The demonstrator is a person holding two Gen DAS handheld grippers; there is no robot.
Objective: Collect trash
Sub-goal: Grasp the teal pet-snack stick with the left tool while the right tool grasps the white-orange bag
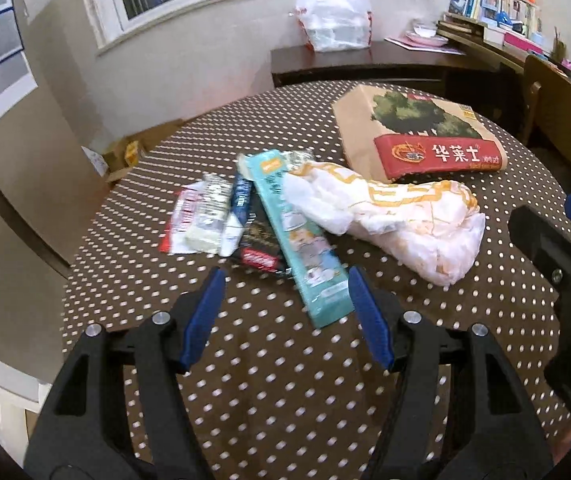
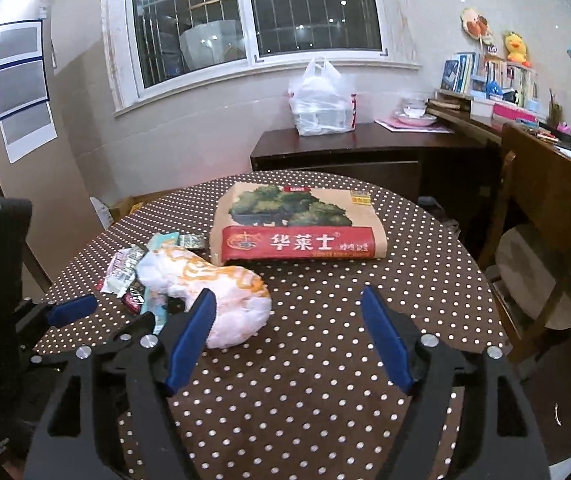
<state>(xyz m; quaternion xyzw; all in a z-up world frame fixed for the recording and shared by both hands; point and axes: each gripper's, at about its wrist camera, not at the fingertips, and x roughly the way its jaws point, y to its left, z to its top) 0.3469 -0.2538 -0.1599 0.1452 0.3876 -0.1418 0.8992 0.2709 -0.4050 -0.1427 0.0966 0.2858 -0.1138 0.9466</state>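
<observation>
The left tool point(image 1: 285, 292) hovers low over the round brown polka-dotted counter point(image 1: 285, 392), fingers spread wide and empty, pointing at the pile of flat snack wrappers point(image 1: 221, 220). The long teal wrapper point(image 1: 301, 248) reaches nearly between its tips. Just right, a crumpled white-and-orange paper wrapper point(image 2: 213, 288) overlaps the pile. The right tool point(image 2: 289, 308) hangs released, its left finger in front of that wrapper. Behind lies a flat brown paper takeaway bag with a red band point(image 2: 297, 232). A white plastic bag point(image 2: 321, 100) sits on a dark side desk point(image 2: 365, 140) under the window point(image 2: 253, 12).
</observation>
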